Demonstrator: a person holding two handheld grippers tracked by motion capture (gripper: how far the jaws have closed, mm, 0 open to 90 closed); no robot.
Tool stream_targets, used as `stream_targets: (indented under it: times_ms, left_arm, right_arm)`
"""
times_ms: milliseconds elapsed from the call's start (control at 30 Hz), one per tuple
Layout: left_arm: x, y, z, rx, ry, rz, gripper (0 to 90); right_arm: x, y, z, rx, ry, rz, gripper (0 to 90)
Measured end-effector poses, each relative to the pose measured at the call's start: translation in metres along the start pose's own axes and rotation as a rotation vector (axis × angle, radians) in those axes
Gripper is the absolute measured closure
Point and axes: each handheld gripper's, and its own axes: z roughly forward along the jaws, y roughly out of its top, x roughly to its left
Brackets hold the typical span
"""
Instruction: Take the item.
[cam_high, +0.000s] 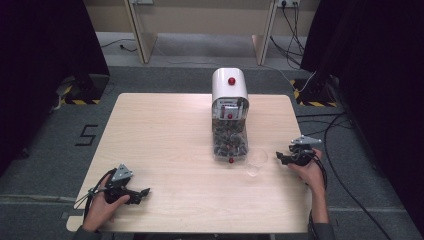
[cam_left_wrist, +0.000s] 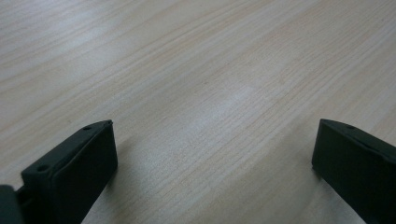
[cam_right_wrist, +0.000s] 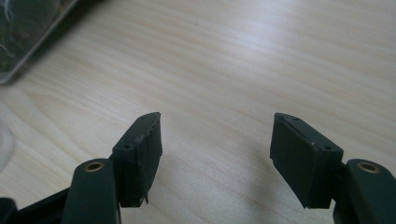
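A white-topped dispenser (cam_high: 229, 86) with a red knob and a clear bin of dark pieces (cam_high: 229, 140) stands at the table's middle back. A clear plastic cup (cam_high: 257, 162) lies on its side just right of the bin's front. My right gripper (cam_high: 281, 157) rests at the right edge beside the cup, open, nothing between its jaws (cam_right_wrist: 215, 135). The bin's corner (cam_right_wrist: 28, 28) shows at the top left of the right gripper view. My left gripper (cam_high: 144, 192) lies on the front left of the table, open over bare wood (cam_left_wrist: 215, 140).
The light wooden table (cam_high: 165, 135) stands on grey carpet. Cables trail on the floor at the right and behind the table. Black curtains hang on both sides. A desk's legs stand at the back.
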Motion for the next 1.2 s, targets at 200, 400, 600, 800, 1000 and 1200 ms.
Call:
stream_targets:
  times_ms: [200, 400, 600, 800, 1000, 1200]
  left_arm:
    - [0.000, 0.000, 0.000, 0.000, 0.000, 0.000, 0.0]
    - [0.000, 0.000, 0.000, 0.000, 0.000, 0.000, 0.0]
    - [0.000, 0.000, 0.000, 0.000, 0.000, 0.000, 0.0]
    - [0.000, 0.000, 0.000, 0.000, 0.000, 0.000, 0.0]
    - [0.000, 0.000, 0.000, 0.000, 0.000, 0.000, 0.0]
    - [0.000, 0.000, 0.000, 0.000, 0.000, 0.000, 0.0]
  right_arm:
    - [0.007, 0.019, -0.017, -0.043, -0.016, -0.033, 38.0]
    - [0.009, 0.035, -0.027, -0.075, -0.014, -0.044, 39.1]
    - [0.016, 0.051, -0.034, -0.112, -0.003, -0.057, 39.7]
    - [0.025, 0.061, -0.038, -0.124, 0.013, -0.085, 40.2]
    - [0.036, 0.074, -0.043, -0.145, 0.040, -0.111, 42.0]
    - [0.050, 0.086, -0.043, -0.137, 0.066, -0.138, 43.7]
